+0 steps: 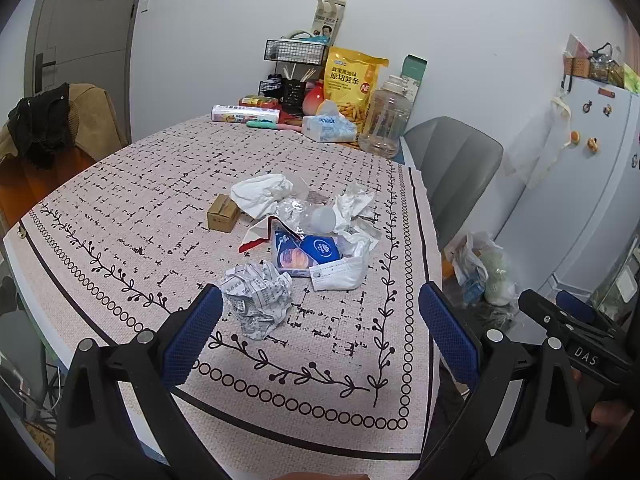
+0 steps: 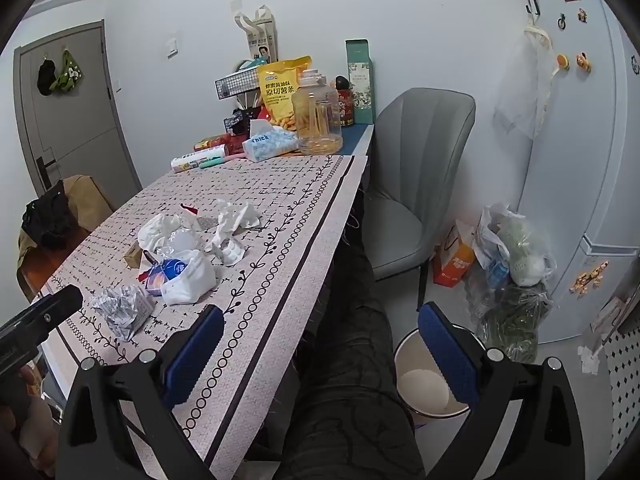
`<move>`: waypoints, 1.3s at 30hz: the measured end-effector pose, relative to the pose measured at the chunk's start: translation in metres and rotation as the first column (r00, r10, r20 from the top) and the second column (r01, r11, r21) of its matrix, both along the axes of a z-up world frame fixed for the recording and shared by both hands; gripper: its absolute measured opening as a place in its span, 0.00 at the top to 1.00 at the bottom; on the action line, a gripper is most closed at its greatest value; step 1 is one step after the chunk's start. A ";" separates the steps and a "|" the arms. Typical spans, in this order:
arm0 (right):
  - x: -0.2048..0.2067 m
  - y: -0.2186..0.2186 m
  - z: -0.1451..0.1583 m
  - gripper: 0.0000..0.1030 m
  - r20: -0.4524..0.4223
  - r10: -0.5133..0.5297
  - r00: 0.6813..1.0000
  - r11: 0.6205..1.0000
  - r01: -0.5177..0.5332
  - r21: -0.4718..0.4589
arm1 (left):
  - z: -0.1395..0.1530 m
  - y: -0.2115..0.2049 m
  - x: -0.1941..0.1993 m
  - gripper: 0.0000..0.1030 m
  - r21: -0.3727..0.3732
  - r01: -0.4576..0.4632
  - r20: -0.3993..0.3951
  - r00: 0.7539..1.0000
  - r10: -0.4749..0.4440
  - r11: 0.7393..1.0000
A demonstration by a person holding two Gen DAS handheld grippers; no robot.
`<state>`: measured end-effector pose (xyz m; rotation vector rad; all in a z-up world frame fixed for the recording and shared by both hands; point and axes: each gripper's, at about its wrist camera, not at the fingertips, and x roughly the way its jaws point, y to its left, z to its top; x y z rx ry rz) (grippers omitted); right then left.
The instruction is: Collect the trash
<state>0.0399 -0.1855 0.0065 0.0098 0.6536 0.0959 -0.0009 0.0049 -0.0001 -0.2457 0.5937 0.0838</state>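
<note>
Crumpled printed paper (image 1: 258, 300) is seen mid-table amid wrappers, just beyond the left gripper (image 1: 320, 336), spread wide and empty. A white round bin (image 2: 424, 384) beside the table edge (image 2: 280, 308) is shown only from the right gripper (image 2: 320, 356), likewise spread.

Woven tablecloth (image 1: 160, 184) — crumpled paper (image 1: 258, 300).

left wrist: angled down over table (image 1: 120, 208) | right wrist: table edge, floor | shared: tabletop
</note>
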 end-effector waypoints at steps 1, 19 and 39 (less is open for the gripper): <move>0.000 0.000 0.000 0.07 0.001 0.001 1.000 1.000 -0.001 -0.001 | 0.000 0.001 -0.001 0.06 -0.002 -0.003 0.004 1.000 0.003 1.000; 0.003 0.003 -0.004 0.08 -0.005 0.034 0.999 0.999 -0.034 0.015 | 0.000 0.004 -0.006 0.06 -0.035 0.007 0.045 0.999 -0.005 0.999; 0.002 0.006 -0.003 0.08 -0.004 0.058 0.998 0.998 -0.058 0.008 | -0.001 0.005 -0.007 0.06 -0.027 0.002 0.045 0.999 -0.001 1.000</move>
